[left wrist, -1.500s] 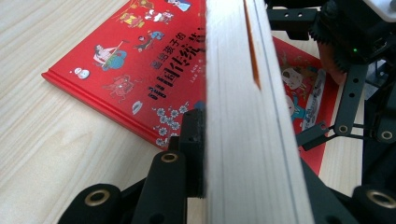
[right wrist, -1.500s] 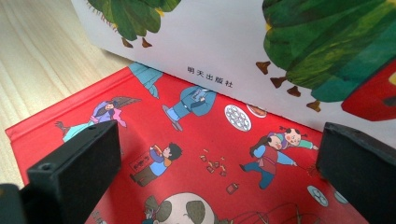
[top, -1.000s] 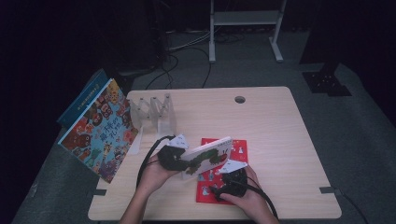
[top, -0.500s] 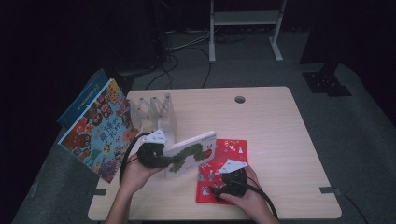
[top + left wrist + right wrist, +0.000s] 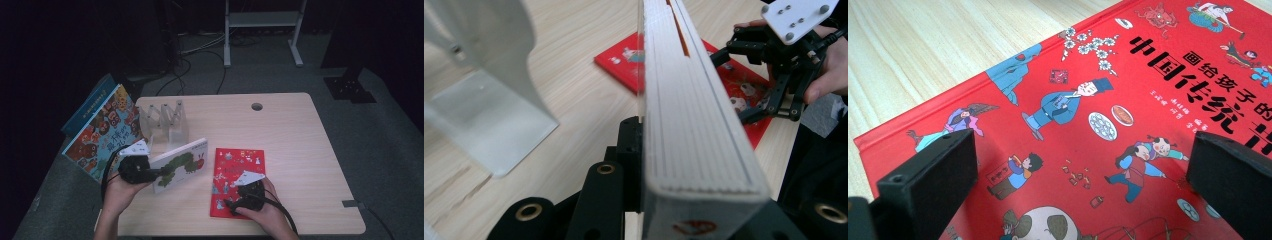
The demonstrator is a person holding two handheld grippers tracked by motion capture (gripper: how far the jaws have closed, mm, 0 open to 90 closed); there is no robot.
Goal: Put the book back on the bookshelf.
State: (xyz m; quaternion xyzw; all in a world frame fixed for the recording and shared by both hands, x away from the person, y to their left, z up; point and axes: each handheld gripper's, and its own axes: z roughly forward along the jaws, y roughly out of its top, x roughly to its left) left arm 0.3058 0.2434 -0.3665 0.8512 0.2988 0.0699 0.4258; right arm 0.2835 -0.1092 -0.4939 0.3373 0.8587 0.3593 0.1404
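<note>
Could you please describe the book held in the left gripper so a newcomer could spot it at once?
On the light wooden table, look just in front of the clear plastic book rack. The white caterpillar board book is gripped by the left gripper, unlike the red picture book lying flat beside it.

White caterpillar book [image 5: 181, 163], tilted, raised.

The cover of the white caterpillar board book [image 5: 694, 115] is hidden in the left gripper view, where its near end is blurred. The red illustrated picture book [image 5: 1128, 125] is cut off by the right gripper view's edges. The clear plastic book rack [image 5: 484, 95] is blurred and cropped.
</note>
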